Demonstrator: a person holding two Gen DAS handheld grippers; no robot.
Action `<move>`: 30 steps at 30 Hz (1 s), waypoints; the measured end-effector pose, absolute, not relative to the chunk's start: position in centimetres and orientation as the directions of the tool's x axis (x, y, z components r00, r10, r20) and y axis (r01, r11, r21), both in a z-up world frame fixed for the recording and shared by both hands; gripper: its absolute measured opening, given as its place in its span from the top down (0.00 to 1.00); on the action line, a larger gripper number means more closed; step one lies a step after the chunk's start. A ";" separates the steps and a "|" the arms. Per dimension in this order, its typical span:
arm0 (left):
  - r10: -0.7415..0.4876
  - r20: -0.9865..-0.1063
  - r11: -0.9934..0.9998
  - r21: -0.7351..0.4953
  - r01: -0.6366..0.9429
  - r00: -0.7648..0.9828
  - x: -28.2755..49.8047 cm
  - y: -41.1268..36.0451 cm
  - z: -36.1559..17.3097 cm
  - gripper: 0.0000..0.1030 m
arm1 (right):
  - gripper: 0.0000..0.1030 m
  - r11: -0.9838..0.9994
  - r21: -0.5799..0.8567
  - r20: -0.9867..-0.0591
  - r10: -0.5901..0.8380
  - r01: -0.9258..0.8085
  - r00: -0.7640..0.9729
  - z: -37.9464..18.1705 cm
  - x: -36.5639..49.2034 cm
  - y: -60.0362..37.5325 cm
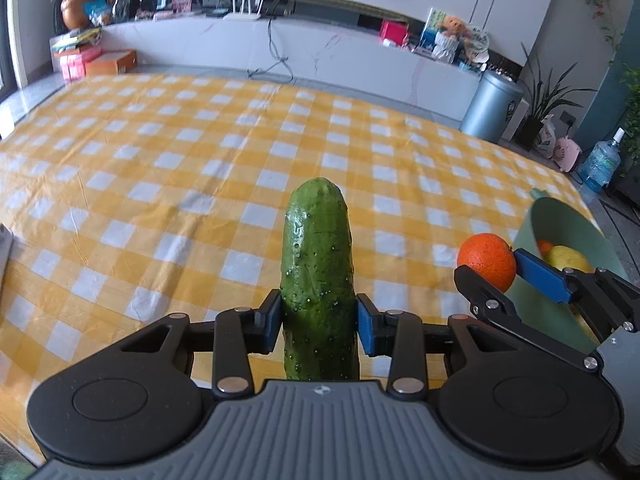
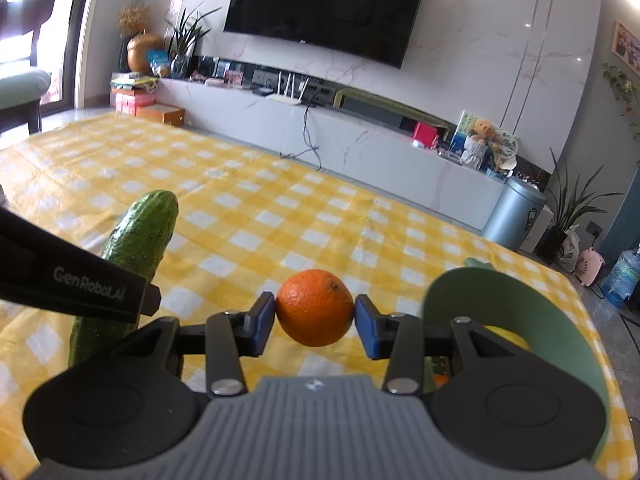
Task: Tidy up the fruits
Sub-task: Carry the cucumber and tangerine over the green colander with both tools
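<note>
Gripping a cucumber (image 1: 318, 280) above the tabletop (image 1: 160, 168), left tongs (image 1: 318, 322) risk colliding with right tongs (image 2: 315, 318) (clamping an orange (image 2: 315, 307)) near the green bowl (image 2: 520, 304).

Both cameras ride just behind their tools, close above the checked surface (image 1: 160, 152), facing the far TV wall. The left view sits lower and tilts down; the right view sits to its right, angled higher — it takes in the television (image 2: 324, 8). Shared: the cucumber (image 1: 318, 280), the orange (image 1: 486, 262), the green bowl (image 1: 568, 220) at the right edge, and the far cabinet (image 1: 320, 52).
</note>
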State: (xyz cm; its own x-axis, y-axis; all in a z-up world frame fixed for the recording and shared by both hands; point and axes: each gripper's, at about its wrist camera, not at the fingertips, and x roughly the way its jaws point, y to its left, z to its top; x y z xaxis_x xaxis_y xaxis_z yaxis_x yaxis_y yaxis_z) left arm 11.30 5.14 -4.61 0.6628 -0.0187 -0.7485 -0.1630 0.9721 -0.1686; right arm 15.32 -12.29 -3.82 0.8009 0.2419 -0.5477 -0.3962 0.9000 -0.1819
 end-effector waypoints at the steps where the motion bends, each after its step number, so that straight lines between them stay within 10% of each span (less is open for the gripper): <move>1: -0.017 -0.744 0.974 -0.164 -0.157 0.668 11.1 4.9 -4.3 0.59 | 0.60 0.902 -0.176 -0.543 0.245 -0.394 0.803 -3.6 15.0 -12.5; 30: -0.296 -0.621 0.954 -0.228 0.195 0.725 12.6 -7.0 3.7 0.59 | 0.60 0.998 0.065 -0.462 0.038 -0.009 0.886 2.2 11.8 -29.7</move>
